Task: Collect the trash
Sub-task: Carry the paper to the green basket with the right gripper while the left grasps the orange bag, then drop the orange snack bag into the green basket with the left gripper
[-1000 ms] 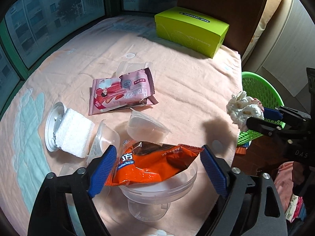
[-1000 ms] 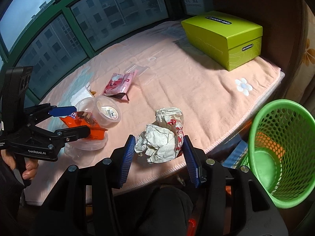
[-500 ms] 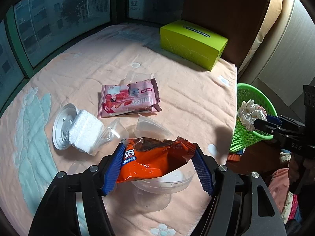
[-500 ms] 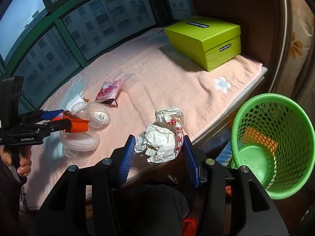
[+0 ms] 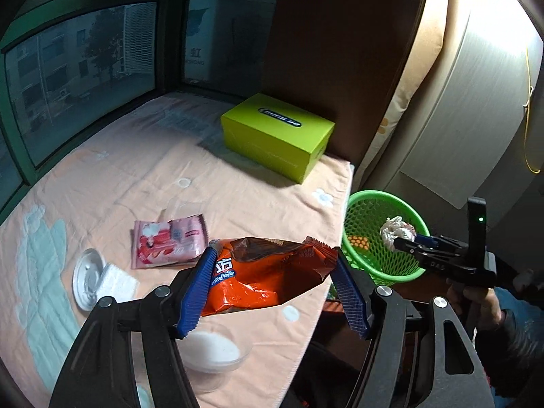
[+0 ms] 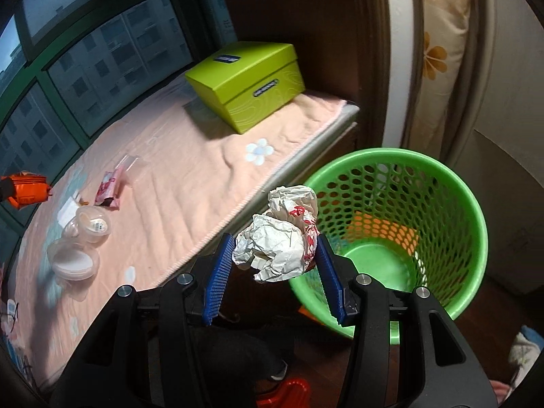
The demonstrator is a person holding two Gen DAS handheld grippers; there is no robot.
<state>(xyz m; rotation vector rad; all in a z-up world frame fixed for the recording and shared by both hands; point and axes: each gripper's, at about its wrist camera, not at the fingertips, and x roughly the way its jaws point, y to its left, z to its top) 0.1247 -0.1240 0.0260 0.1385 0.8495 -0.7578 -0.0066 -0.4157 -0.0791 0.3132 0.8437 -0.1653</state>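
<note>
Orange snack bag [image 5: 265, 273]: white Chinese character "方", small script below unreadable. Window sign [image 5: 197, 56]: "虹", Latin letters beneath partly legible. Right tool [image 5: 404, 241] body: "DAS". Green box [image 5: 278, 132] label illegible.

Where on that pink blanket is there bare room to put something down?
The widest bare stretch runs between the green box and the pink wrapper, out to the blanket's near edge. The window-side end is crowded: clear plastic cups, a lid and a white tissue.

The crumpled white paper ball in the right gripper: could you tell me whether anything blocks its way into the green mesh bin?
Nothing visible does. The crumpled white paper ball hangs by the near rim of the green mesh bin, whose mouth is open.
</note>
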